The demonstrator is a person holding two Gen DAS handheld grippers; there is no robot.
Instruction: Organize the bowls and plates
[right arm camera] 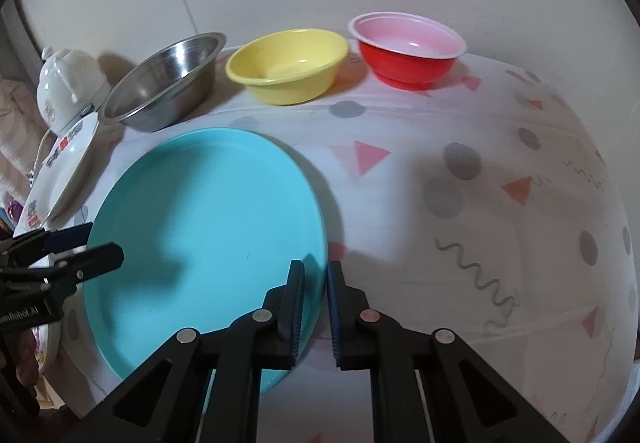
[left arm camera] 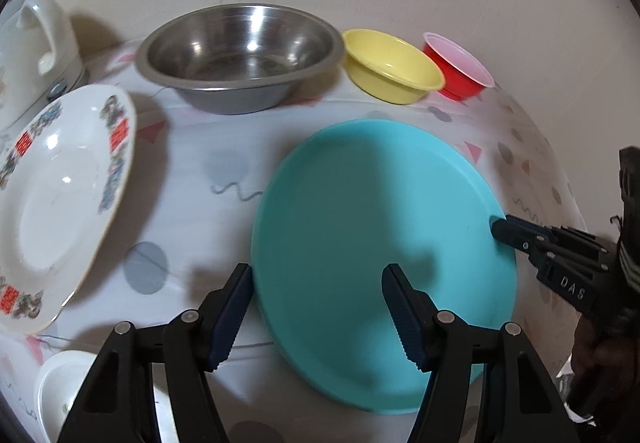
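A turquoise plate (left arm camera: 372, 243) (right arm camera: 208, 235) lies on the patterned tablecloth. My right gripper (right arm camera: 316, 283) is shut on its right rim, one finger inside and one outside; it also shows in the left wrist view (left arm camera: 502, 229). My left gripper (left arm camera: 316, 291) is open over the plate's left rim, holding nothing; it also shows in the right wrist view (right arm camera: 100, 245). A white patterned plate (left arm camera: 60, 199) (right arm camera: 68, 163) rests to the left. A steel bowl (left arm camera: 240, 55) (right arm camera: 164, 83), a yellow bowl (left arm camera: 392, 67) (right arm camera: 286, 65) and a red bowl (left arm camera: 458, 69) (right arm camera: 408, 49) stand in a row at the back.
A white electric kettle (left arm camera: 36, 43) (right arm camera: 68, 83) stands at the far left by the wall. A small white bowl (left arm camera: 60, 391) sits at the near left edge. The tablecloth (right arm camera: 500, 203) stretches to the right of the turquoise plate. The wall is right behind the bowls.
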